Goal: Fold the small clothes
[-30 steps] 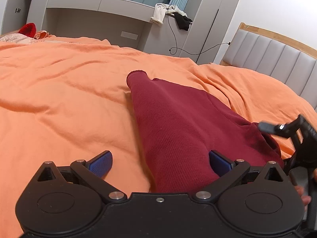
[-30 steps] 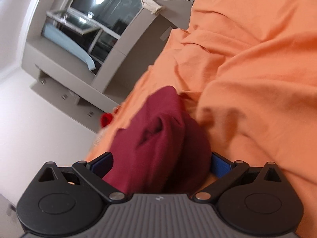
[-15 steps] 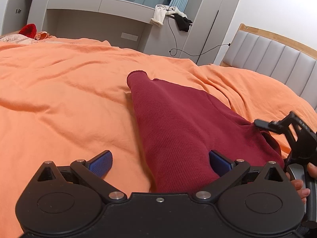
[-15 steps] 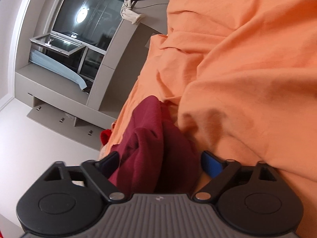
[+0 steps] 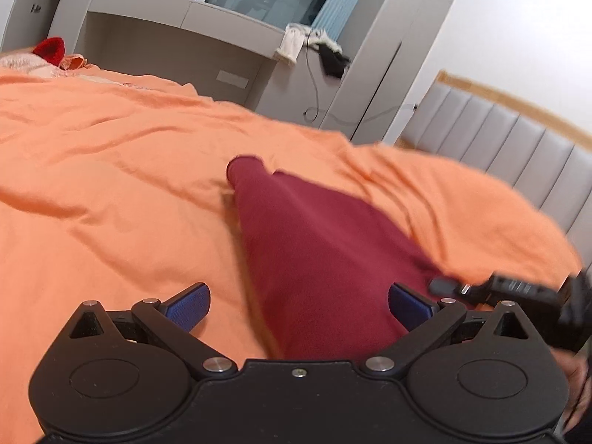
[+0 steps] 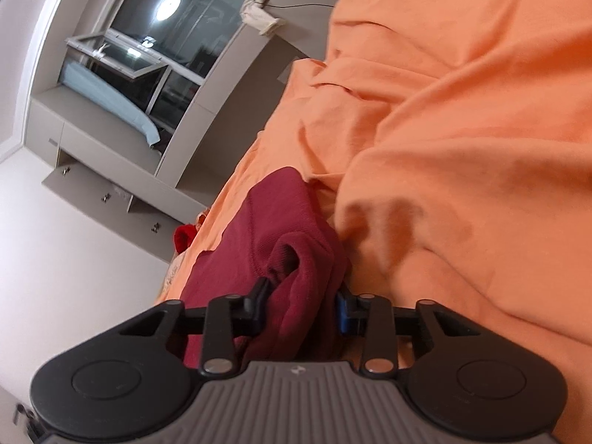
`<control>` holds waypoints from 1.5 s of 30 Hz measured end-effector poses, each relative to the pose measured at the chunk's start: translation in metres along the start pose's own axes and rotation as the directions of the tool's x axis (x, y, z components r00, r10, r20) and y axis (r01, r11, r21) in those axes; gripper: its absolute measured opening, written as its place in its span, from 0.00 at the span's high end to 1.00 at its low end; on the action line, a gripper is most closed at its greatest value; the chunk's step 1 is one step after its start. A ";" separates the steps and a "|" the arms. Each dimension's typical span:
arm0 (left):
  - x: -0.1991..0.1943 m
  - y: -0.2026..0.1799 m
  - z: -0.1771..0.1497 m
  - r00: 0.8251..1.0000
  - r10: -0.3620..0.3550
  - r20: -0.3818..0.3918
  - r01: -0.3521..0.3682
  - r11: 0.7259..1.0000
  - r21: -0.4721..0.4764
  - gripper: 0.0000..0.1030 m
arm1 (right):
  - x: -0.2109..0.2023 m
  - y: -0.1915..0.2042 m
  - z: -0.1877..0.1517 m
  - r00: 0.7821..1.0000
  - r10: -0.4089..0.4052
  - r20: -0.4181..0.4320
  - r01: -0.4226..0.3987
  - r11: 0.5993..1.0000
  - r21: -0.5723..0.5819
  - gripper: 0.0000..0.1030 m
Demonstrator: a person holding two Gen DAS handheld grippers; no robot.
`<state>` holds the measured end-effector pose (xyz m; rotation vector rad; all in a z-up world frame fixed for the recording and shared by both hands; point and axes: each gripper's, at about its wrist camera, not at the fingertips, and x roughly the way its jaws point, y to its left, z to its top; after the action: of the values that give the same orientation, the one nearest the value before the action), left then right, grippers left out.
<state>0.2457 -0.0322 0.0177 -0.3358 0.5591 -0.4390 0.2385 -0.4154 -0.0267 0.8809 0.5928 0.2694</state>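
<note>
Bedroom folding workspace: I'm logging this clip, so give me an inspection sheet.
Surface: orange bedspread, rumpled.
Job's things: maroon garment lying on it.
Clutter: red item at the far edge; cloths on a ledge.
Grippers: left gripper open astride the garment; right gripper shut on a bunched fold.
Cables: cable hanging from the ledge.
Surroundings: window, padded headboard.

Garment (image 5: 318,259) near end under gripper.
</note>
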 end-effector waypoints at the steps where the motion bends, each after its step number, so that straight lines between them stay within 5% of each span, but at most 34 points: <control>1: -0.001 0.001 0.003 1.000 -0.012 0.010 0.012 1.000 -0.013 0.01 | -0.001 0.002 0.000 1.000 -0.006 0.003 0.006 1.000 -0.017 0.64; 5: 0.011 0.005 0.019 1.000 0.003 -0.014 -0.003 1.000 -0.012 0.01 | -0.002 0.001 0.001 1.000 -0.005 0.003 0.005 1.000 -0.009 0.64; 7: 0.025 0.009 0.028 0.997 0.031 -0.068 -0.032 0.999 -0.010 0.01 | 0.000 0.000 0.002 1.000 -0.003 0.000 0.003 1.000 -0.003 0.62; 11: 0.052 0.026 0.038 0.983 -0.021 -0.182 0.008 0.997 -0.072 0.01 | 0.002 0.000 0.001 1.000 -0.004 -0.005 0.004 1.000 -0.004 0.60; 20: 0.066 0.029 0.037 0.976 -0.052 -0.209 0.033 0.995 -0.094 0.02 | 0.003 0.004 -0.003 1.000 -0.005 0.016 0.006 0.999 -0.053 0.63; 23: 0.066 0.027 0.038 0.974 -0.061 -0.218 0.042 0.995 -0.094 0.10 | 0.001 0.014 -0.005 0.999 -0.020 0.037 0.024 0.993 -0.118 0.67; 27: 0.066 0.024 0.042 0.966 -0.117 -0.231 0.095 0.990 -0.107 0.49 | -0.003 0.040 -0.010 0.996 -0.038 0.084 0.058 0.966 -0.253 0.73; 28: 0.065 0.022 0.043 0.968 -0.105 -0.226 0.086 0.992 -0.092 0.60 | -0.004 0.048 -0.011 0.994 -0.035 0.100 0.063 0.953 -0.296 0.74; 31: 0.056 0.010 0.049 0.984 -0.067 -0.168 0.066 0.998 -0.014 0.71 | -0.006 0.072 -0.018 0.989 -0.004 0.147 0.063 0.916 -0.396 0.75; 35: 0.031 -0.006 0.065 0.999 0.007 -0.033 -0.002 0.990 0.138 0.72 | 0.002 0.102 -0.031 0.983 0.053 0.177 0.043 0.868 -0.495 0.75; 40: 0.008 0.000 0.078 0.989 0.100 0.105 -0.124 0.961 0.247 0.72 | 0.038 0.126 -0.043 0.983 0.085 0.161 0.016 0.840 -0.542 0.75; 45: 0.013 0.024 0.077 0.983 0.165 0.086 -0.181 0.954 0.241 0.71 | 0.060 0.131 -0.057 0.994 -0.014 0.105 0.070 0.826 -0.559 0.75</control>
<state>0.3076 -0.0035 0.0635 -0.0595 0.4597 -0.3228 0.2553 -0.2707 0.0263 0.3016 0.4045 0.3372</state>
